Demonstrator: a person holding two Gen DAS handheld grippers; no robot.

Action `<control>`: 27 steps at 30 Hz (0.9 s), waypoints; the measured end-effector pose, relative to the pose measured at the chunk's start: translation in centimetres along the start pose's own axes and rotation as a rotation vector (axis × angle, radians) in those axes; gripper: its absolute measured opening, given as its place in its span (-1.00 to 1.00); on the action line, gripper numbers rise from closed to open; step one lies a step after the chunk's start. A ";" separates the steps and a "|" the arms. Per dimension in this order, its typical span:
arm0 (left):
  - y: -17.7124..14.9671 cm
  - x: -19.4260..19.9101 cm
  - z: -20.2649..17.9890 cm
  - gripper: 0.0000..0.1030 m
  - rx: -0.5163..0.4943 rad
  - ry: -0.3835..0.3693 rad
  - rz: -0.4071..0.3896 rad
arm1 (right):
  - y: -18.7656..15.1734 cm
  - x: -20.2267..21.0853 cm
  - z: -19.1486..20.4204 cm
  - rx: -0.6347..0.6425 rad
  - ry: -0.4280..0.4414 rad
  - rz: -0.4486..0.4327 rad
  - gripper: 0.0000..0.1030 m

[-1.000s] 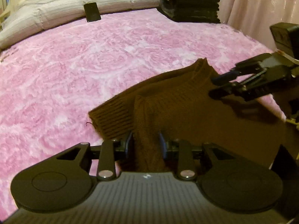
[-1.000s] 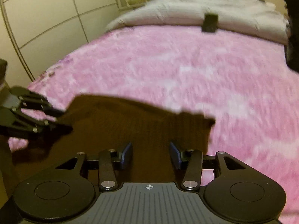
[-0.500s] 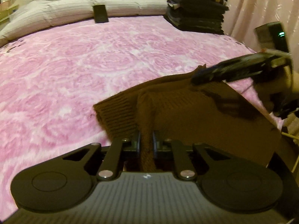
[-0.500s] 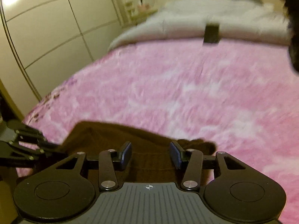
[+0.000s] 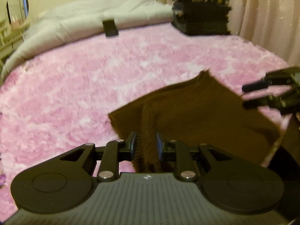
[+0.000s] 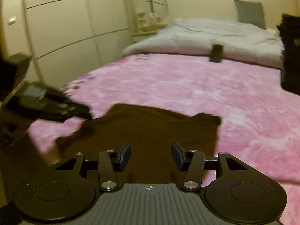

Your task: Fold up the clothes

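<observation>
1. Nearest in, the left tool (image 5: 145, 146) had its pads set a little apart around a raised ridge of the brown sweater (image 5: 196, 116); whether they actually pinched the knit, I couldn't tell.
2. The right tool (image 6: 151, 156) stood wide apart over the sweater (image 6: 150, 131), gripping nothing.
3. The sweater lay partly folded at the near edge of the bed, on the pink blanket (image 5: 93, 86), ribbed hem toward the left side.
4. To my eye, the fold was midway. A clean next move would call for both tools biting matching corners, lifting together and laying the edge down square, not dragging the plush.
5. The knit looked thick and floppy, so a shallow bite would likely slip.
6. Farther on, a small dark object (image 5: 110, 27) leaned on the grey duvet (image 5: 75, 24).
7. At the far right corner stood the stack of dark folded clothes (image 5: 201, 15), presumably where this one belonged.
</observation>
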State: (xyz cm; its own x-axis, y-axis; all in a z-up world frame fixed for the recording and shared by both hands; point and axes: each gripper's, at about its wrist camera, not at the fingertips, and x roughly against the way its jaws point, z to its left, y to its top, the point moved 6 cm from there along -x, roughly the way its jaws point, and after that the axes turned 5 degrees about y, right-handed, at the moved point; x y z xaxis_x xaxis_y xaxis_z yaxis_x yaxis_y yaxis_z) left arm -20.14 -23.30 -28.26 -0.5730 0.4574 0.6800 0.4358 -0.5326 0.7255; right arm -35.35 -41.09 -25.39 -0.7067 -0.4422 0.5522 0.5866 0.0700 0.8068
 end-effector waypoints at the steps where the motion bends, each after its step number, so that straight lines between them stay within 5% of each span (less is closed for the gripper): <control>1: -0.3 0.9 -0.6 -0.65 -0.014 -0.014 -0.012 | -1.0 -0.4 0.5 0.000 0.004 0.030 0.00; 4: -1.9 1.5 -2.6 -0.65 -0.074 -0.045 0.026 | -3.7 -1.5 1.1 0.028 -0.028 0.103 0.02; 8: -4.7 0.3 -4.7 -0.63 -0.205 -0.007 0.086 | -3.4 0.0 4.2 0.241 -0.094 0.077 0.54; 14: -4.8 0.9 -4.4 -0.63 -0.170 -0.014 0.077 | -5.7 -1.4 6.7 0.566 -0.138 0.222 0.53; 20: -5.0 1.1 -3.9 -0.63 -0.147 -0.052 0.093 | -7.4 -3.9 5.4 0.707 -0.191 0.342 0.53; 27: -5.0 0.9 -4.1 -0.63 -0.151 -0.050 0.094 | -8.0 -3.4 4.2 0.720 -0.182 0.360 0.53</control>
State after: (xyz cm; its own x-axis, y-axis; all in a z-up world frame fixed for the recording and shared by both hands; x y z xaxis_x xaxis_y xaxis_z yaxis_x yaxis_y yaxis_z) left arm -25.71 -23.18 -31.68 -0.4978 0.4331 0.7514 0.3745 -0.6740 0.6367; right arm -39.31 -36.43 -32.80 -0.6127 -0.1360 0.7786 0.4363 0.7632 0.4766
